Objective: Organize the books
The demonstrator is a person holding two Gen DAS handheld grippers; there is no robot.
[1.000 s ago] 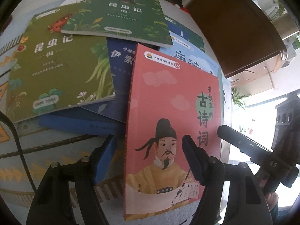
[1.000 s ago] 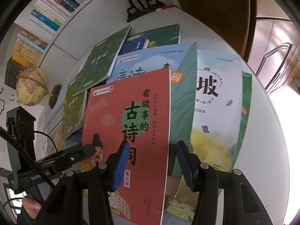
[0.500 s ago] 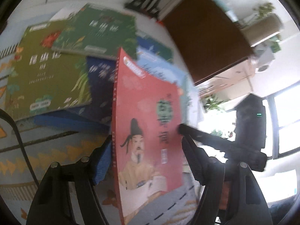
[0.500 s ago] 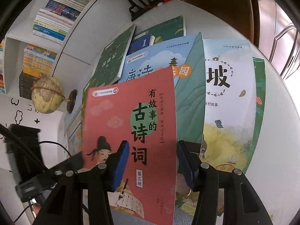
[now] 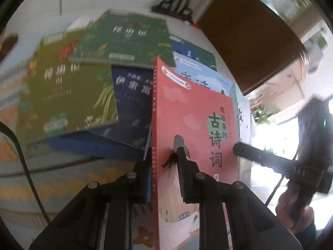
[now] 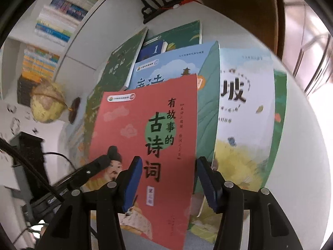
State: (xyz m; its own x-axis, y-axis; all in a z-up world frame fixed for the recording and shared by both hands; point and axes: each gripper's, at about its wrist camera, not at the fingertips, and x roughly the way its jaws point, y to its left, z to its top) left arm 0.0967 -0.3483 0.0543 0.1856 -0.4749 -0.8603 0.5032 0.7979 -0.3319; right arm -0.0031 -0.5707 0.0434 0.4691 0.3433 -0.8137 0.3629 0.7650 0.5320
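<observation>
Red book (image 5: pixel 193 112) tilted up on its spine edge, long axis running from near to far, top end pointing far, cover facing right. Left gripper (image 5: pixel 164 160) closing on the spine at the near end, one finger on each side of the book, pads pressing the cover. Right gripper (image 6: pixel 169 179) half spread, blue pads (image 6: pixel 133 179) straddling the book's free right edge near the bottom, neither pad clearly touching; no grasp there. In the right wrist view the cover reads upright, title characters down the right side, a robed figure at the near left.

Behind and under the red book, a spread of other books on the white surface (image 6: pixel 301 145): light blue book (image 6: pixel 166 70) just beyond it, white book (image 6: pixel 245 104) to the right, dark green book (image 5: pixel 124 39) and olive book (image 5: pixel 62 87) at far left, navy book (image 5: pixel 133 108) between them. Globe (image 6: pixel 46 104) at the left off the surface, bookshelf (image 6: pixel 52 31) far left.
</observation>
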